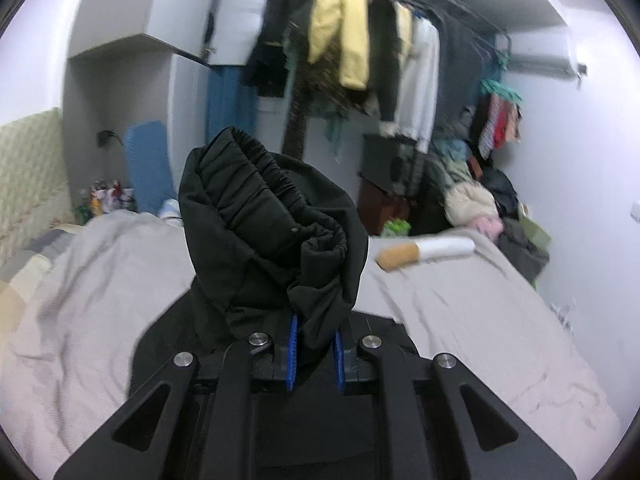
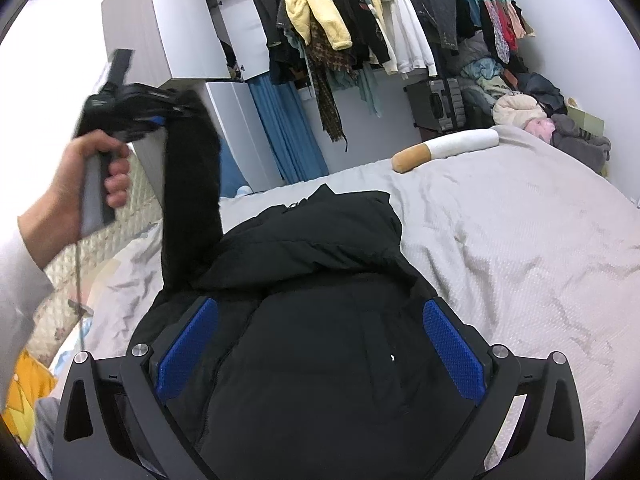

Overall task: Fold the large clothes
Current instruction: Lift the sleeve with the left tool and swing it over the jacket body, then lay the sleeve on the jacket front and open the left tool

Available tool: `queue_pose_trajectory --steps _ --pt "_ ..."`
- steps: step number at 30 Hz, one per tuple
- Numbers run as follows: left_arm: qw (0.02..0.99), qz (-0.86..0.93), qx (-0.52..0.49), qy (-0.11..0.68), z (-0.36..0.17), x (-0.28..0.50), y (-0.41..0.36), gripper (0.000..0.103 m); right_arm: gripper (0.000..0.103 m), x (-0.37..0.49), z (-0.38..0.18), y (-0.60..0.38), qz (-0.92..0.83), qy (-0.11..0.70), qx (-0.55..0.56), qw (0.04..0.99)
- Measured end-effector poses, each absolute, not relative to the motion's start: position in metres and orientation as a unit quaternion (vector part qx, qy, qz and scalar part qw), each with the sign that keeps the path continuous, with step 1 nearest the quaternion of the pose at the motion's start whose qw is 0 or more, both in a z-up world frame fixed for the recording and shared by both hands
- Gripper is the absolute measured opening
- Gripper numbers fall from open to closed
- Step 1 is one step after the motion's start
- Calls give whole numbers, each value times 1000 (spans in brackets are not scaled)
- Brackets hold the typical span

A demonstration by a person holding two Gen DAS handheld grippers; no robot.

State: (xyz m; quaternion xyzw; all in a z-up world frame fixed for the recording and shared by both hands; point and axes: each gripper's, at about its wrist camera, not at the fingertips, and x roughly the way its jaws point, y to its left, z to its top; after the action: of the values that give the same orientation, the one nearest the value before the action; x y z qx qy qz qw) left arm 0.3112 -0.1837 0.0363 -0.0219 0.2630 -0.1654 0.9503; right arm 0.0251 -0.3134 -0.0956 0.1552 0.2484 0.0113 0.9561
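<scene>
A large black puffer jacket lies on the grey bedspread. My left gripper is shut on the jacket's sleeve cuff, whose elastic end bunches up above the blue pads. In the right wrist view the left gripper holds that sleeve lifted high above the bed's left side. My right gripper is open and empty, its blue pads spread just over the jacket's body.
A cigarette-shaped pillow lies at the bed's far edge. A clothes rail with hanging garments and a heap of clothes stand behind the bed. A padded headboard is at the left.
</scene>
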Motion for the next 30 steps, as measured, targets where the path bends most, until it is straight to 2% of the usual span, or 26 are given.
queue_pose_trajectory --steps 6,13,20,26,28,30 --pt "937 -197 9 288 -29 309 -247 13 103 27 -100 -316 18 254 163 953" --pt "914 -214 -3 345 -110 322 -294 14 103 30 -109 -325 16 261 184 948" --pt "891 -211 86 393 -189 325 -332 17 103 35 -116 -331 15 270 197 943" --pt "891 -209 80 394 -185 317 -332 22 103 39 -119 -334 12 275 203 940" --pt "893 -213 73 389 -171 316 -326 32 103 39 -118 -333 10 274 201 940" --pt "897 -222 50 379 -159 307 -313 89 103 38 -115 -331 7 271 193 943"
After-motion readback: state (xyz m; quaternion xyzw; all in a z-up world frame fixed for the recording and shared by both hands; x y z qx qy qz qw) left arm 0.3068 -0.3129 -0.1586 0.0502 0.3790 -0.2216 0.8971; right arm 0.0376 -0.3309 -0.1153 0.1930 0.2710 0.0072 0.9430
